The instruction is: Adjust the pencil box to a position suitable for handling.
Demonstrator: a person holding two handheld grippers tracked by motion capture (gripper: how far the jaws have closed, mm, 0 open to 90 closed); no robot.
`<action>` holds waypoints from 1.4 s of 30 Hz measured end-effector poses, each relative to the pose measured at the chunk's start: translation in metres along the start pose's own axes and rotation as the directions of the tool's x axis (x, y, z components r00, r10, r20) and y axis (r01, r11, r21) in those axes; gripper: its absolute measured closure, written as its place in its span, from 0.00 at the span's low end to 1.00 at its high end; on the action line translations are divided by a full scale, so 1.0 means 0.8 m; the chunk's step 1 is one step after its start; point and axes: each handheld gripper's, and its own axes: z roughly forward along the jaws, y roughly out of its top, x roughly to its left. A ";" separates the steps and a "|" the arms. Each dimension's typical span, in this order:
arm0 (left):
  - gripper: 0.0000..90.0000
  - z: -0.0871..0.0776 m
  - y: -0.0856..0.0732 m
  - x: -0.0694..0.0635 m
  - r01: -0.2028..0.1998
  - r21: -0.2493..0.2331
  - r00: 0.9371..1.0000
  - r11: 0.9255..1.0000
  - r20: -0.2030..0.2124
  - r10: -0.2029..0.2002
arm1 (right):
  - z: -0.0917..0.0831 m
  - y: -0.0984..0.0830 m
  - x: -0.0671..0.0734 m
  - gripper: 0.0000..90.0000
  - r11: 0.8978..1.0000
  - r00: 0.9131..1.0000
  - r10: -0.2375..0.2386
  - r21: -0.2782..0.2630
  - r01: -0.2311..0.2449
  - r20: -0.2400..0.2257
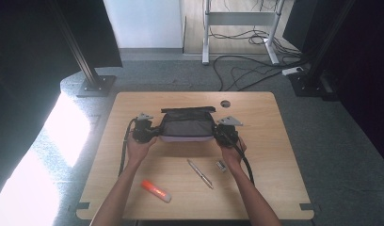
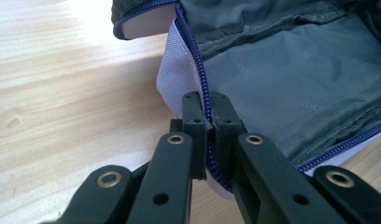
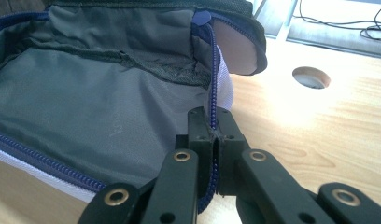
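Am holding pouch [image 1: 187, 126] open btwn both grippers. Left gripper [image 2: 208, 122] jaws pinching zipper edge [image 2: 198, 70] at its end; right gripper [image 3: 214, 135] doing same at opp end. Step: spreading mouth, I reckon. Next: prob keeping rim taut, then freeing one gripper for pen [image 1: 200, 173], w/o collapsing pouch.

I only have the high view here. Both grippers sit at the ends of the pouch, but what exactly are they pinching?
Observer: The left gripper is shut on the pouch's blue zipper edge, fabric clamped between its fingers.
Operator: And the right one?
Observer: Same: the right gripper is shut on the zipper edge at the opposite end.
Operator: Is the pouch open?
Observer: Yes, unzipped; the grey lining is exposed and I see nothing inside.
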 end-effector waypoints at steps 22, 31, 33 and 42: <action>0.96 0.015 -0.034 -0.001 -0.003 0.094 1.000 0.996 0.001 0.003 | 0.007 -0.037 0.007 0.97 0.998 1.000 -0.011 0.066 0.012 -0.017; 0.93 0.029 -0.046 0.006 0.002 0.149 1.000 0.989 -0.003 -0.002 | 0.019 -0.048 0.011 0.94 0.991 0.999 -0.017 0.135 0.022 -0.038; 0.92 0.032 -0.048 0.006 0.002 0.158 1.000 0.987 -0.006 -0.001 | 0.023 -0.052 0.011 0.93 0.987 0.999 -0.018 0.157 0.024 -0.040; 0.89 0.037 -0.046 0.008 0.008 0.147 1.000 0.989 -0.016 -0.006 | 0.033 -0.057 0.010 0.91 0.982 0.999 -0.022 0.186 0.030 -0.044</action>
